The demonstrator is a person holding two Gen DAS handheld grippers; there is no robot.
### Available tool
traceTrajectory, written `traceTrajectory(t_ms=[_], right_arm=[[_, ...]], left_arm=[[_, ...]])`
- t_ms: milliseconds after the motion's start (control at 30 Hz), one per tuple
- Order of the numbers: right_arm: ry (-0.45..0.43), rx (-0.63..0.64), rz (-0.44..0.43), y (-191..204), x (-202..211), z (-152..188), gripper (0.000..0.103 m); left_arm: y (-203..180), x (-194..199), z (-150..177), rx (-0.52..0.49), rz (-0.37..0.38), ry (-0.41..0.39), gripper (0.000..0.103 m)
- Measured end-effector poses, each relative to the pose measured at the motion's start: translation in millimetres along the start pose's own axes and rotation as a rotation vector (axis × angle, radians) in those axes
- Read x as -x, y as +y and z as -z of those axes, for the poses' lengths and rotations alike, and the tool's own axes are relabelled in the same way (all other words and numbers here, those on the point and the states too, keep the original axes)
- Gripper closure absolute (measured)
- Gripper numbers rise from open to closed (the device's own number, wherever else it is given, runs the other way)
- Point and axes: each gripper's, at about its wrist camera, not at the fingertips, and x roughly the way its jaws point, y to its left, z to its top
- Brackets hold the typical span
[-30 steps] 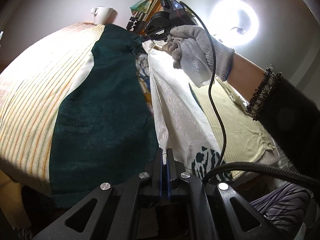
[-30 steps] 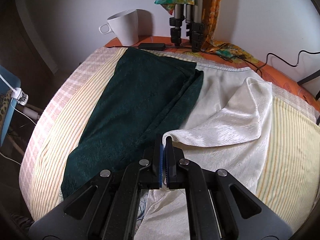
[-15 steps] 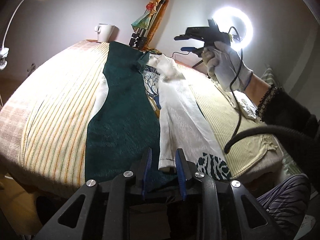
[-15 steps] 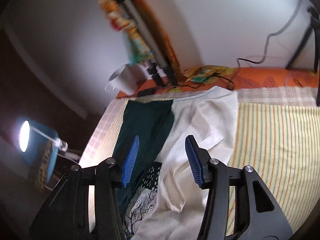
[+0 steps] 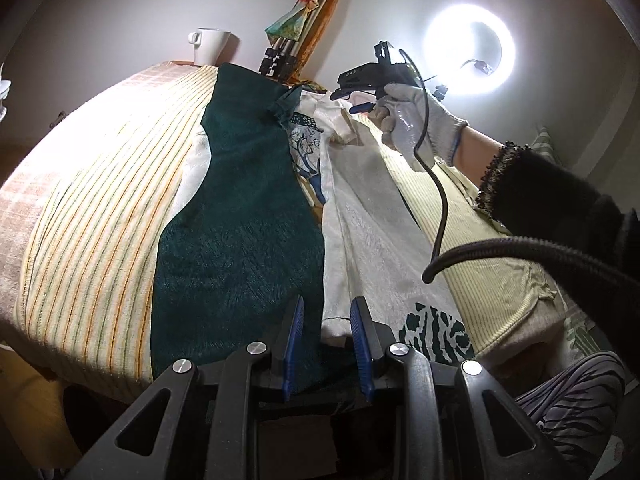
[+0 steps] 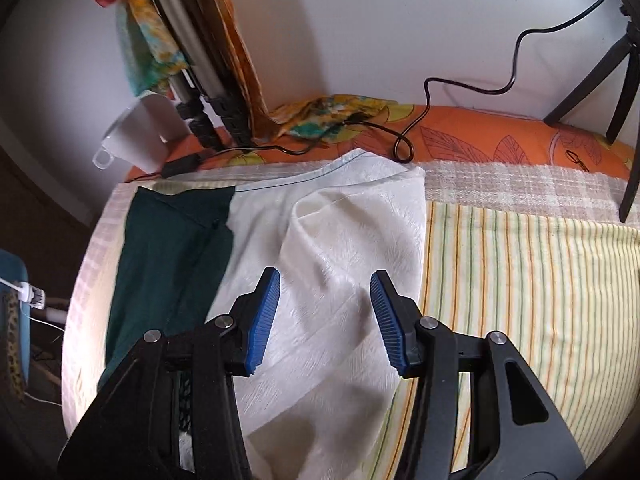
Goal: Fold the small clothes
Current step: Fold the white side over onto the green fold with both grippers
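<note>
A cream-white garment (image 5: 372,236) lies folded lengthwise on the striped table cover, beside a dark green cloth (image 5: 240,236); a printed lining (image 5: 308,152) shows between them. My left gripper (image 5: 326,320) is open at the table's near edge, its jaws either side of the white garment's near hem, not holding it. My right gripper (image 6: 324,304) is open and empty, hovering over the far end of the white garment (image 6: 340,248); it also shows in the left wrist view (image 5: 352,94), held by a gloved hand. The green cloth (image 6: 168,248) lies to its left.
A white mug (image 5: 210,46) and tripod legs (image 5: 278,60) stand at the table's far edge; the mug (image 6: 142,140) also shows in the right wrist view. A cable (image 6: 460,88) runs over the orange cloth. A ring light (image 5: 466,54) glares. A black-and-white patterned cloth (image 5: 436,332) hangs at the near edge.
Both grippers were shut on the white garment and have opened, letting it go. The garment now lies flat. The right gripper lifted away, then came back down over the far end.
</note>
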Motion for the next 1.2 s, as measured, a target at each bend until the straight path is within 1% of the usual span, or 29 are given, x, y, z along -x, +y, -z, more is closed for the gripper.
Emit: traceTrajectory(t_ms=[33,67,100,133,167,267,367,467,500,600,667,700,733,767,833,867,900,1000,1033,1067,1100,1167,1200], right_arm=[[0.005,0.007,0.009,0,-4,-1,0.053],[0.008,0.014,0.008,1,-8,-1,0.064],[0.021,0.023,0.002,3,-12,-2,0.084],[0.034,0.029,-0.004,4,-15,-3,0.094],[0.044,0.033,-0.008,6,-17,-4,0.097],[0.032,0.053,-0.026,16,-10,-10,0.1],[0.008,0.035,-0.096,28,3,-23,0.1],[-0.015,0.06,-0.089,44,9,-33,0.1],[-0.013,0.047,-0.105,47,9,-37,0.1],[0.013,0.005,-0.188,60,-1,-44,0.1],[0.063,0.031,-0.219,78,-13,-46,0.1],[0.1,0.06,-0.215,92,-21,-44,0.1],[0.122,0.088,-0.204,103,-25,-42,0.099],[0.133,0.107,-0.207,110,-26,-40,0.095],[0.12,0.133,-0.244,117,-17,-34,0.076],[0.095,0.135,-0.231,115,-7,-32,0.057],[0.065,0.136,-0.225,111,3,-28,0.049],[0.017,0.117,-0.193,89,30,-11,0.049],[0.023,0.099,-0.208,79,37,-1,0.049],[0.044,0.084,-0.213,70,40,13,0.049],[0.061,0.082,-0.2,65,40,19,0.049],[0.099,0.088,-0.143,56,35,43,0.049],[0.129,0.078,-0.131,51,28,55,0.049]], left_arm=[[1,-1,0,0.004,0.001,0.002,0.079],[2,-2,0,0.008,0.002,0.005,0.079],[4,-3,-1,0.014,0.004,0.007,0.079],[5,-4,-1,0.019,0.004,0.008,0.079],[7,-5,-1,0.024,0.004,0.008,0.079],[11,-4,-2,0.04,0.006,0.004,0.08],[15,-4,-3,0.051,0.005,0.002,0.08],[19,-2,-3,0.058,0.002,-0.001,0.08],[21,-2,-3,0.063,0.004,-0.003,0.08],[22,-3,-3,0.071,0.007,0.001,0.08],[21,-4,-3,0.067,0.001,0.003,0.08],[21,-4,-3,0.066,-0.002,0.002,0.08],[20,-4,-3,0.066,-0.006,0.0,0.08],[20,-4,-4,0.067,-0.008,-0.002,0.08],[20,-1,-4,0.065,-0.012,-0.01,0.08],[20,1,-4,0.061,-0.012,-0.013,0.08],[19,2,-3,0.058,-0.01,-0.015,0.08],[16,5,-3,0.05,0.001,-0.019,0.08],[15,7,-2,0.049,0.005,-0.022,0.08],[14,8,-2,0.048,0.008,-0.025,0.08],[13,10,-2,0.046,0.011,-0.028,0.08],[12,12,-1,0.041,0.012,-0.033,0.08],[11,13,0,0.036,0.01,-0.034,0.08]])
